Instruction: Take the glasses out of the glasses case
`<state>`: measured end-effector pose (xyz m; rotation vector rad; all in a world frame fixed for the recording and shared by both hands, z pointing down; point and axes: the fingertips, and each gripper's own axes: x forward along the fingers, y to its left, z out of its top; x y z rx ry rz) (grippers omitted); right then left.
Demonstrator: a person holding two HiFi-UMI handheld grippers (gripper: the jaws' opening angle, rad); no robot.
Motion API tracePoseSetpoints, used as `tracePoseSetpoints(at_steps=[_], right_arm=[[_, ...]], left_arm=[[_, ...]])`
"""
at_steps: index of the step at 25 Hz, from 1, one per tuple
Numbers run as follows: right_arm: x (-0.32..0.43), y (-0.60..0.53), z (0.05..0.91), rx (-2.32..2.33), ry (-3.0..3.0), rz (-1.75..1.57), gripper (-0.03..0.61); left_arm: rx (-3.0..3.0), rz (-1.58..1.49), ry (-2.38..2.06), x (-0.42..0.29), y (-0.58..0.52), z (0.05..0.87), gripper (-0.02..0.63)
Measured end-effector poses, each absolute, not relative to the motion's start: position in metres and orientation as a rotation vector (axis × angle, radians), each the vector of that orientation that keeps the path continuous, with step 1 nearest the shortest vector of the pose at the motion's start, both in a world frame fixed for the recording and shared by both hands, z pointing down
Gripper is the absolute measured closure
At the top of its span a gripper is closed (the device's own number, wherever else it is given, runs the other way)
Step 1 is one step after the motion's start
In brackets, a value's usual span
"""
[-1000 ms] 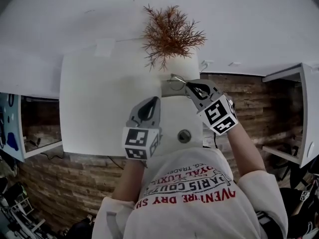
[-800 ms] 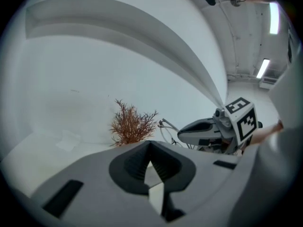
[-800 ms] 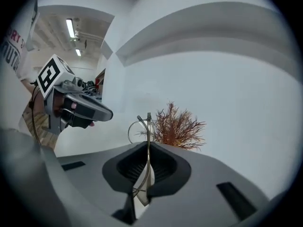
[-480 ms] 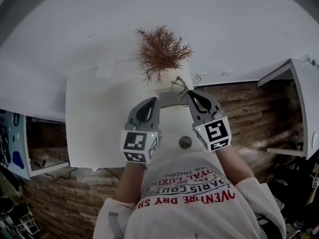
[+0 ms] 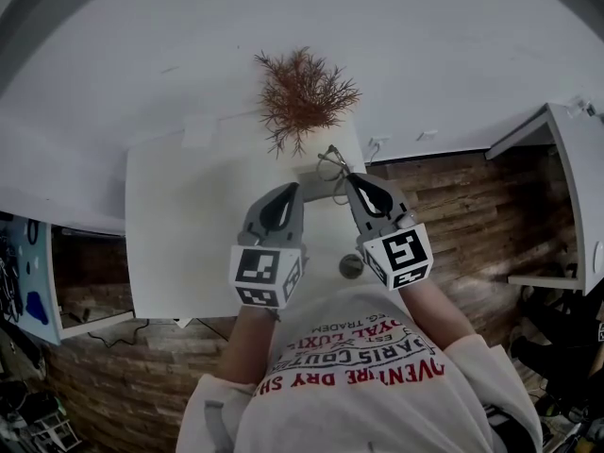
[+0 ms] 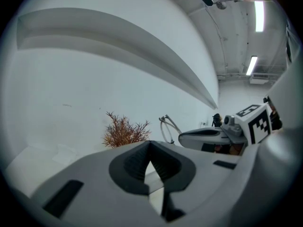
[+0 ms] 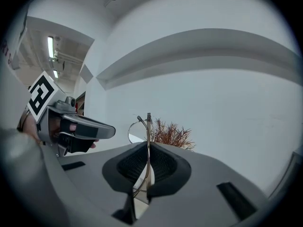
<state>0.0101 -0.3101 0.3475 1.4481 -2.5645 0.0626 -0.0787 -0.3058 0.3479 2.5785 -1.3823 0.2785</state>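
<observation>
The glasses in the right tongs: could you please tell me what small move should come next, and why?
Probably carry the glasses sideways, clear of the glasses case, then lower them to the table. The right tongs are shut on the frame, already out of the case, which the left tongs seem to hold.

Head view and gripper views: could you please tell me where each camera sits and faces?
Head view: on the person's head, looking steeply down at the white table; shows shirt, arms, left tool, right tool.
Left gripper view: on the left tool, looking along its jaws towards the wall; right tool at right.
Right gripper view: on the right tool, looking along jaws clamped on the glasses; left tool at left.
Both gripper views share the dried plant.
</observation>
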Motion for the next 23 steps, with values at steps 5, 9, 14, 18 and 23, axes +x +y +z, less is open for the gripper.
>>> tracePoseSetpoints(at_steps=[5,9,14,18,23], right_arm=[[0.008,-0.310,0.346,1.450,-2.570,0.079,0.554],[0.002,-0.310,0.347,1.421,-2.587,0.088,0.555],[-0.002,-0.308,0.349,1.398,-2.589,0.085,0.554],[0.000,-0.308,0.349,1.407,-2.584,0.093,0.554],[0.001,-0.307,0.353,1.409,-2.575,0.114,0.554]], left_arm=[[2.574,0.272,-1.395,-0.082,-0.306,0.346,0.614],[2.555,0.269,-1.400,-0.087,-0.306,0.348,0.614],[2.537,0.263,-1.413,-0.091,-0.305,0.350,0.614],[2.540,0.265,-1.410,-0.090,-0.303,0.350,0.614],[2.536,0.266,-1.411,-0.089,-0.304,0.352,0.614]])
